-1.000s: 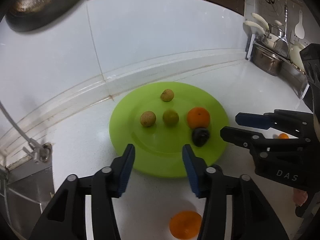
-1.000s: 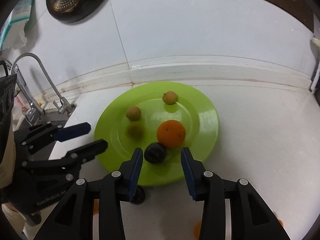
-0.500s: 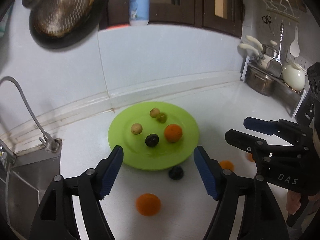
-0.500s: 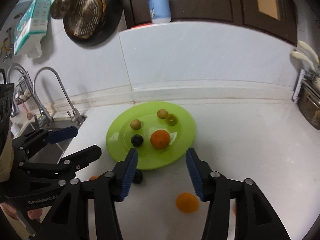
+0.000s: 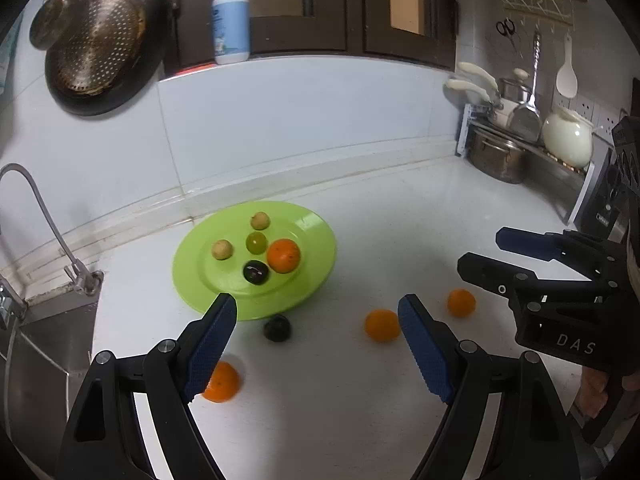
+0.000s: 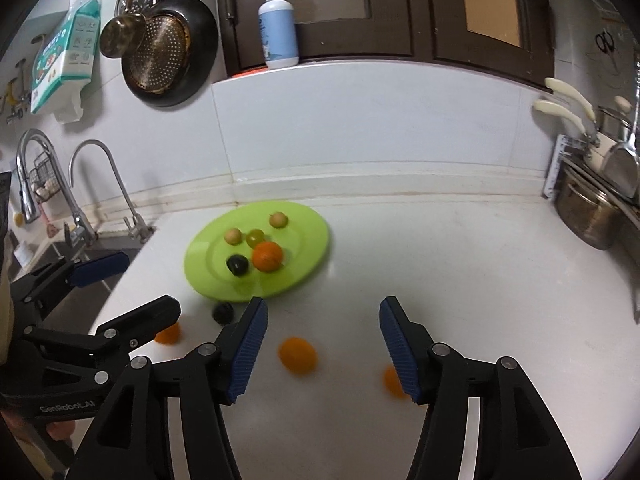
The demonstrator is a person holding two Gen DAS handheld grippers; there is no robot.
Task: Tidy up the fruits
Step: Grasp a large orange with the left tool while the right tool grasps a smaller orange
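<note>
A green plate [image 5: 316, 240] [image 6: 312, 248] on the white counter holds an orange [image 5: 283, 255] [image 6: 267, 256], a dark plum [image 5: 255, 272] [image 6: 237, 265], a green fruit [image 5: 256, 242] and two small tan fruits [image 5: 221, 249]. Loose on the counter lie three oranges [image 5: 382, 325] [image 5: 461, 302] [image 5: 220, 378] and a dark plum [image 5: 277, 327] [image 6: 223, 313]. My left gripper [image 5: 316, 344] is open and empty, held above the counter in front of the plate. My right gripper [image 6: 320, 348] is open and empty over a loose orange [image 6: 297, 355].
A sink with taps [image 6: 120, 192] lies at the left. Pots and a utensil rack [image 5: 520, 140] stand at the right. A soap bottle [image 6: 278, 28] sits on the ledge above the backsplash. A pan and strainer [image 6: 168, 48] hang on the wall.
Both grippers have pulled back and up from the plate and opened wider. The loose fruits on the counter have come into view.
</note>
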